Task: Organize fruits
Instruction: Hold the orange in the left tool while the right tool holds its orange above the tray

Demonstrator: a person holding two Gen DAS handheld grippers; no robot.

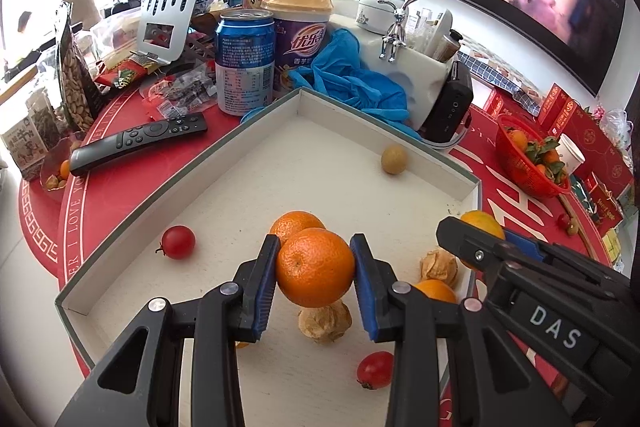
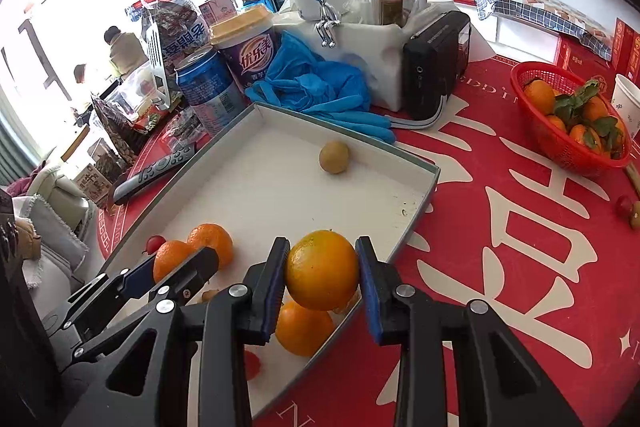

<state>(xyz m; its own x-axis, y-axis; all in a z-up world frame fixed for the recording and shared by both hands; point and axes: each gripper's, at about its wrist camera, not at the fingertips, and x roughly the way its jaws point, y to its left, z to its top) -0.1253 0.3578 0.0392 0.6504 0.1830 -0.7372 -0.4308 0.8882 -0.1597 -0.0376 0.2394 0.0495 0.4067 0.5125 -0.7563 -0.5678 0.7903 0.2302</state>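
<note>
Left gripper (image 1: 315,269) fingers clamp a mandarin (image 1: 315,267) at its widest part, lifted over the box tray (image 1: 180,183). Right gripper (image 2: 322,275) fingers pinch a yellower orange (image 2: 322,270) above the tray's near edge. Both look firm but squashable, so gentle pressure. A physalis (image 1: 325,323) sits half-hidden under the left fingers.

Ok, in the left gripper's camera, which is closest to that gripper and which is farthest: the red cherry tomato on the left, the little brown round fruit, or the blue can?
1. The cherry tomato, in the tray, just left of the left gripper, which holds an orange.
2. The brown round fruit, by the tray's far right wall.
3. The blue can, outside the tray, past its far corner.
</note>
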